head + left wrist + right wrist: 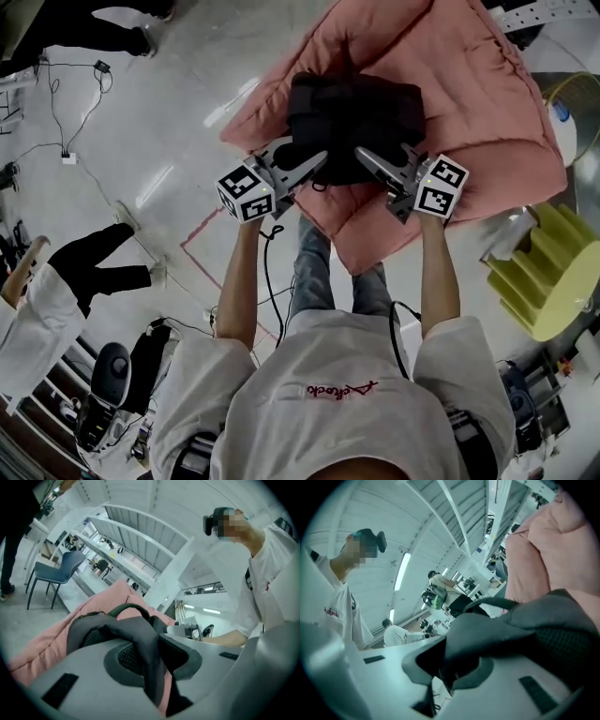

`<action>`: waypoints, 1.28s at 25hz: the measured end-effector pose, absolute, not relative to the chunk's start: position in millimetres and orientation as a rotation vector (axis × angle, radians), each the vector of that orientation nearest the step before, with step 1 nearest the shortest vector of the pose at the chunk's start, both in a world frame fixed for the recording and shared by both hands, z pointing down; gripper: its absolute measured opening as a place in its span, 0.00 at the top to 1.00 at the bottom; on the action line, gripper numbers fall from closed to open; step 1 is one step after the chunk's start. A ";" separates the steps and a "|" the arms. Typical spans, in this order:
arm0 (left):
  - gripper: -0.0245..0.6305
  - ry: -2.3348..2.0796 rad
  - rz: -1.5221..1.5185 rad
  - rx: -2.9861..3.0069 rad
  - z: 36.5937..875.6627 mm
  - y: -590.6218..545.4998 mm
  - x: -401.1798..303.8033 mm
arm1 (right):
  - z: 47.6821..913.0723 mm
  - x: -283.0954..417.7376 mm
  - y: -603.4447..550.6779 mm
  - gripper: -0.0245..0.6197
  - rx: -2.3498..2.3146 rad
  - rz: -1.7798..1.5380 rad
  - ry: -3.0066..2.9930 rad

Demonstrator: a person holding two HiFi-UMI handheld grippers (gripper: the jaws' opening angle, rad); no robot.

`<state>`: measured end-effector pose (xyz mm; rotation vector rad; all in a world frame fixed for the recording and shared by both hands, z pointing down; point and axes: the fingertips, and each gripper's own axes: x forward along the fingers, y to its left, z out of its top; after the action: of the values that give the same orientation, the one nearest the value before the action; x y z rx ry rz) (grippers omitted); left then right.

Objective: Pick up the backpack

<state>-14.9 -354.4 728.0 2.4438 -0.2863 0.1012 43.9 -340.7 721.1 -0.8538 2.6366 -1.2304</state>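
While the backpack point(354, 117) sits over a cushion point(487, 112), left gripper point(317, 167) and right gripper point(364, 157) jaws each pinch a strap point(146, 651)

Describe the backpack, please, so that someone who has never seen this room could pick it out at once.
Look for the big pink cushion spread on the pale floor. The backpack sits on the middle of it. It is the only black, bulky thing on that pink fabric.
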 end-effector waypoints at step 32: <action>0.87 -0.638 -0.336 2.452 496.9 -341.8 -9.5 | 501.2 58.3 -323.1 0.88 -0.871 -0.956 2.475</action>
<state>-9.5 -341.8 496.9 2.4515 -0.6381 -0.3363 58.3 -323.1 501.2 -0.8710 2.4746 -0.9558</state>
